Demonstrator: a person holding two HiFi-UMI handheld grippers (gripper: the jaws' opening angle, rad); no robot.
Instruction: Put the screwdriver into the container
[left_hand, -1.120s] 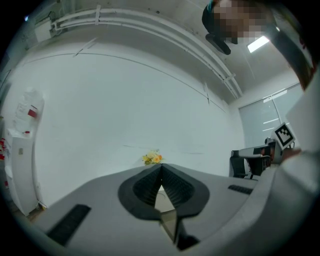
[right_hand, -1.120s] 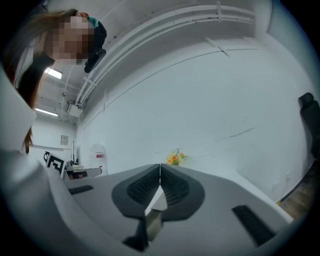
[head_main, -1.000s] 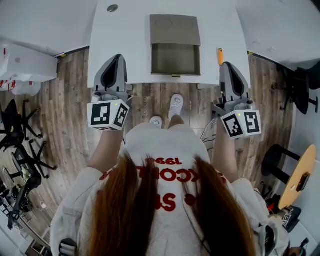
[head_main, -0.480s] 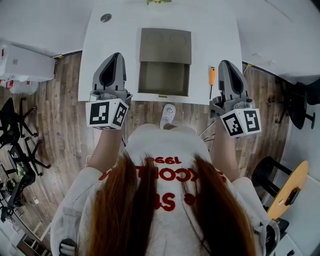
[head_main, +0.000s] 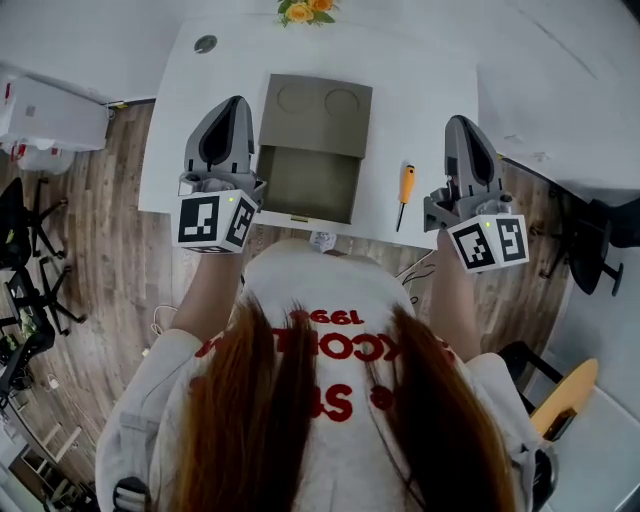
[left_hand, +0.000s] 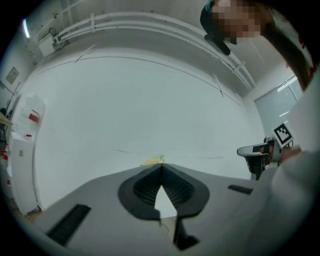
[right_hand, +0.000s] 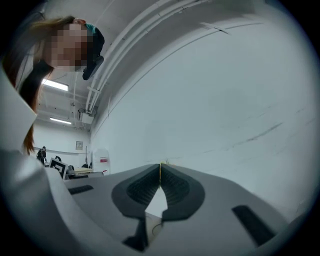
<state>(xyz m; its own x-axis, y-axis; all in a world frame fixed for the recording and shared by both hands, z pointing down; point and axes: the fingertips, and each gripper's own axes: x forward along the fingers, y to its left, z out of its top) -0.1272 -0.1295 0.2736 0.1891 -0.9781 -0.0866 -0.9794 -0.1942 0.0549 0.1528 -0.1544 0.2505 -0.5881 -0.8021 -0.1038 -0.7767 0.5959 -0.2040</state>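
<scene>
- Head view: slim screwdriver with an orange handle and dark shaft (head_main: 404, 195) lying flat on the white worktop (head_main: 430, 95), just right of the olive-grey rectangular container (head_main: 312, 150) and apart from it.
- Long axis nearly straight away from the body, handle at the far end, tip towards the near edge.
- Grey right tool (head_main: 462, 125) just beside the screwdriver on its right and plainly the nearer one. Grey left tool (head_main: 233, 105) on the far side of the container, by its left edge.
- Judged from this: a short move leftwards for the right tool to reach the handle, then on the same way to the open compartment.
- Both tools pointing forward, away from the body, roughly side by side with the container and screwdriver between them.
- Left gripper view: left tool (left_hand: 161, 167) with jaws together, nothing between them. Only a pale wall (left_hand: 150, 100) ahead, so aimed level rather than down; no screwdriver in sight.
- Right gripper view: right tool (right_hand: 160, 167) likewise closed and empty, facing pale wall (right_hand: 225, 90). Tipping down and opening needed before any grasp.
</scene>
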